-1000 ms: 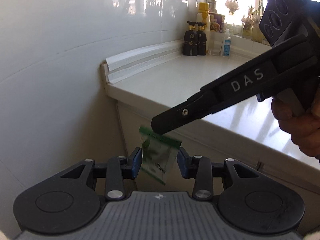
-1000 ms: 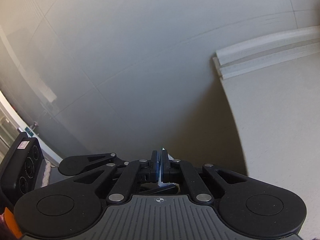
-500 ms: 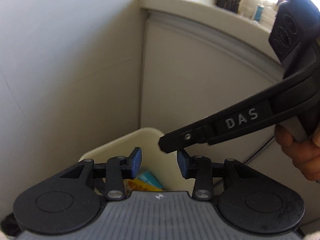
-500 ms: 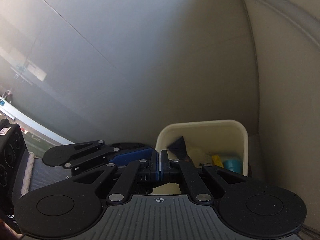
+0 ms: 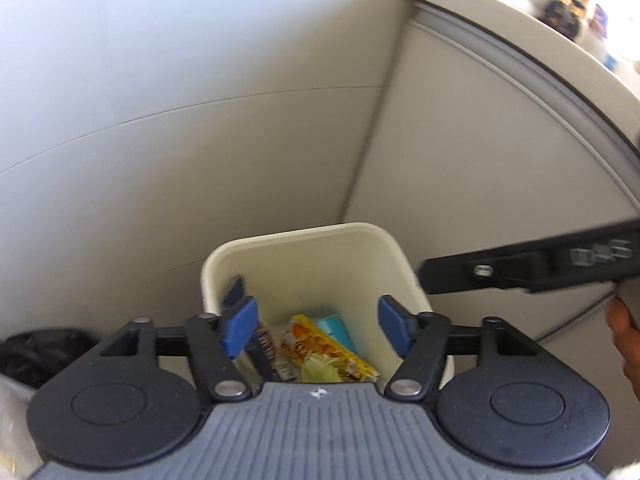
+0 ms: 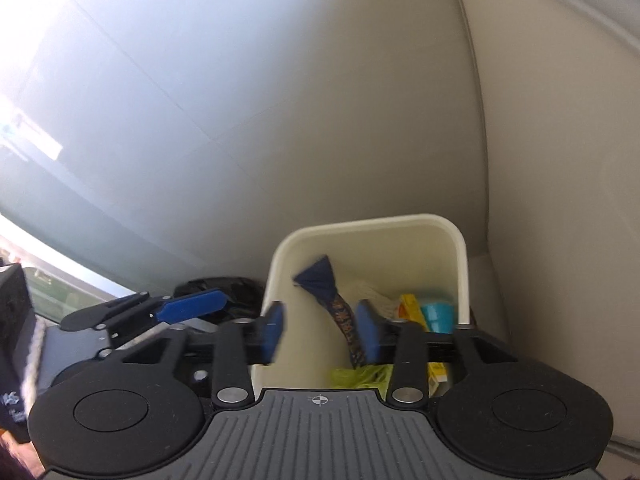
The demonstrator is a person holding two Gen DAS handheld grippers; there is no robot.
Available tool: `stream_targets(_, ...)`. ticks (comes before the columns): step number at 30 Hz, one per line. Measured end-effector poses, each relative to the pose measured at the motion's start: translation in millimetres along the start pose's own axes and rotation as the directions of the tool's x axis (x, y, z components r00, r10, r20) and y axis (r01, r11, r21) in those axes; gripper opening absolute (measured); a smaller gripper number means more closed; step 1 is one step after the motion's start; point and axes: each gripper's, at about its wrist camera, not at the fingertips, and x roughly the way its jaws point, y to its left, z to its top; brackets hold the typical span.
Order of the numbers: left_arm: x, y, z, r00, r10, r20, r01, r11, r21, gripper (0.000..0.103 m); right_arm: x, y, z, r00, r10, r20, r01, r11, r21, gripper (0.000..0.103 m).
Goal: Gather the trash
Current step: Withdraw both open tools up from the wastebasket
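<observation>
A cream trash bin (image 5: 288, 236) stands on the floor in a corner, right below both grippers. In it lie a yellow wrapper (image 5: 332, 344), a teal piece (image 5: 336, 326), a pale green crumpled piece (image 5: 320, 368) and a dark blue wrapper (image 6: 320, 280) leaning on the wall. Above the bin's mouth my left gripper (image 5: 316, 328) has its jaws opening, with nothing between them. My right gripper (image 6: 320, 332) hangs over the bin (image 6: 360, 226) too; its jaws are opening with nothing gripped. One black finger (image 5: 520, 268) of the right gripper reaches in from the right.
A black bag (image 5: 36, 352) sits left of the bin. Walls close in behind it and a cabinet front (image 5: 480, 160) stands on the right under a counter edge. A person's hand (image 5: 624, 344) shows at the right edge. The left gripper's blue finger (image 6: 188, 304) lies left of the bin.
Both grippers came down from counter height to just over the bin. Both sets of jaws opened. The green wrapper the right gripper held is gone from its pads.
</observation>
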Motion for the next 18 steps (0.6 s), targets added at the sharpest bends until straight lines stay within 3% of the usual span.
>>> stream_targets(3,-23.2,-3.5,-7.4,0.998,0.062,0.016,-0.061,0.998,-0.023,0.078,-21.3,11.9,-13.8,0.999,-0.002,0.036,0.003,1.0,-0.031,0.072)
stream_targets(9,-73.4,-21.3,-14.4,0.985,0.163,0.059,-0.158,0.984,-0.079,0.097,-75.1,41.2,-44.6,0.987,-0.051,0.151,0.067,0.992,-0.104,0.085)
stream_targets(12,-101.8,-31.4,-19.0,0.98,0.184,0.076,-0.175,0.978,-0.113,0.102,-107.2,54.9,-58.1,0.973,-0.071,0.219,0.099,0.988,-0.119,0.091)
stream_targets(18,-153.5,-53.2,-30.0,0.971,0.212,0.114,-0.195,0.97,-0.145,0.103,-165.7,82.1,-84.8,0.931,-0.11,0.348,0.177,0.97,-0.166,0.098)
